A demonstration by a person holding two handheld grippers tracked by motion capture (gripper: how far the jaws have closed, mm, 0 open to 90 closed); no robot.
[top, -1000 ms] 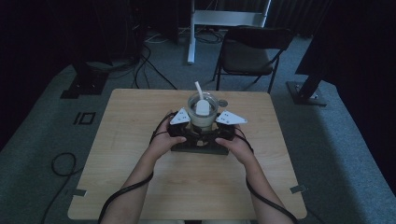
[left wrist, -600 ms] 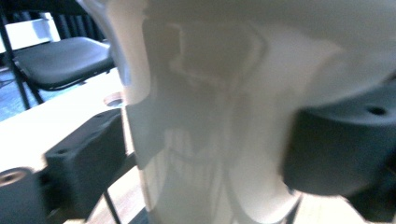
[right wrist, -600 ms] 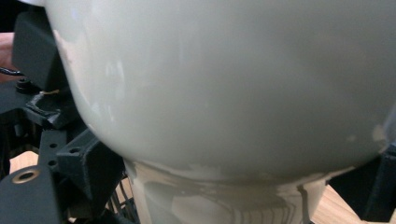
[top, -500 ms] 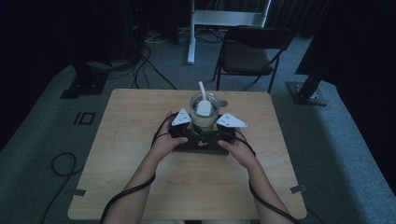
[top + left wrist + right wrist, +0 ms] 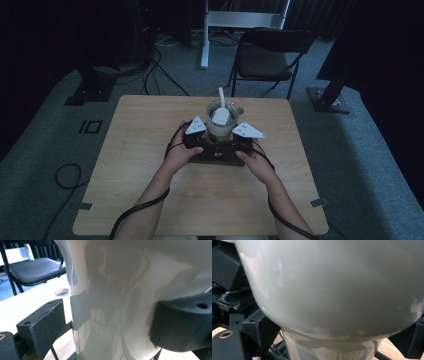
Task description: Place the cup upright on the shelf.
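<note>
The left tongs stand with their black jaws apart on either side of a pale, glossy vessel; in the left gripper view one jaw touches the vessel's wall at the right, while the other sits just beside it at the left, and whether that one presses on the wall cannot be told. The right tongs come at the same vessel from the other side; in the right gripper view the vessel's rounded body swells over a narrower foot, with dark jaw parts at both lower corners, but whether those jaws grip or merely flank it cannot be told. In the high view both tongs meet at the vessel, each with a grey three-cornered plate on top, the person's left hand and right hand holding them from the near side, cables trailing back along the forearms. The vessel stands upright over the middle of the desk, nearer its far edge than its near one, with a white utensil in it whose handle sticks up toward the far edge. Beyond the desk's far edge a dark folding chair stands on the grey floor.
</note>
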